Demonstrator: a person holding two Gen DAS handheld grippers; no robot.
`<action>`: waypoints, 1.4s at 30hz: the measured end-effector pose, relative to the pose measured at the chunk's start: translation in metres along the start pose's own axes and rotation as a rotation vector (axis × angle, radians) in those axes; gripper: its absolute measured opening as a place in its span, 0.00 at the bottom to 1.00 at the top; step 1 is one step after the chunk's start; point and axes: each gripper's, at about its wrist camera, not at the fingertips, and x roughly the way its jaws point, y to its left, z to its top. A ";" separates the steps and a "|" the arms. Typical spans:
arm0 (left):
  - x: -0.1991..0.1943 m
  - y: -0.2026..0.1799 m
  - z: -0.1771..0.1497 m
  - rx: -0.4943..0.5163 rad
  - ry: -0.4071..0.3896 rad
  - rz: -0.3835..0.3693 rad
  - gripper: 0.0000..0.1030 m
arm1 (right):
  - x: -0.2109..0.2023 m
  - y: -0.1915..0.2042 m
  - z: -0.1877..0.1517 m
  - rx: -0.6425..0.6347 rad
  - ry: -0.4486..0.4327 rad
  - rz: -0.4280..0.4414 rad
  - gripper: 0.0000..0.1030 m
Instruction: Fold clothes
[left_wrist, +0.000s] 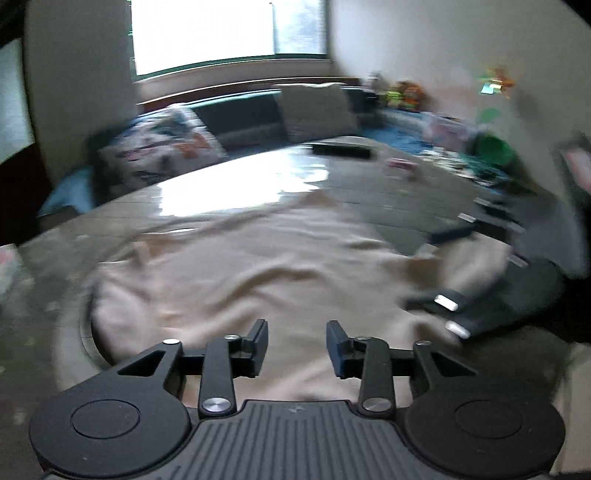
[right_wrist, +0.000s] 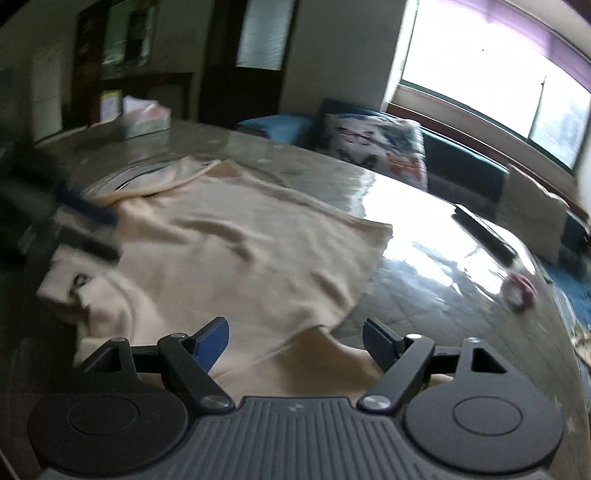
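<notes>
A cream garment lies spread and wrinkled on the glossy table. My left gripper is open and empty just above the garment's near part. In the left wrist view the right gripper shows blurred at the right, over the garment's edge. In the right wrist view the garment lies ahead, one corner under my right gripper, which is open and empty. The left gripper shows blurred at the left, over the garment.
A dark flat remote-like object and a small pink item lie on the far table. A tissue box stands at the table's far edge. A sofa with cushions runs behind, under a window.
</notes>
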 end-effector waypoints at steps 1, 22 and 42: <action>0.005 0.008 0.004 -0.018 0.003 0.035 0.44 | 0.000 0.004 -0.001 -0.024 0.000 0.008 0.81; 0.118 0.107 0.036 -0.194 0.121 0.280 0.18 | 0.010 0.012 -0.006 -0.081 0.023 0.075 0.87; -0.018 0.187 -0.015 -0.497 -0.038 0.518 0.03 | 0.010 0.015 -0.006 -0.098 0.024 0.040 0.87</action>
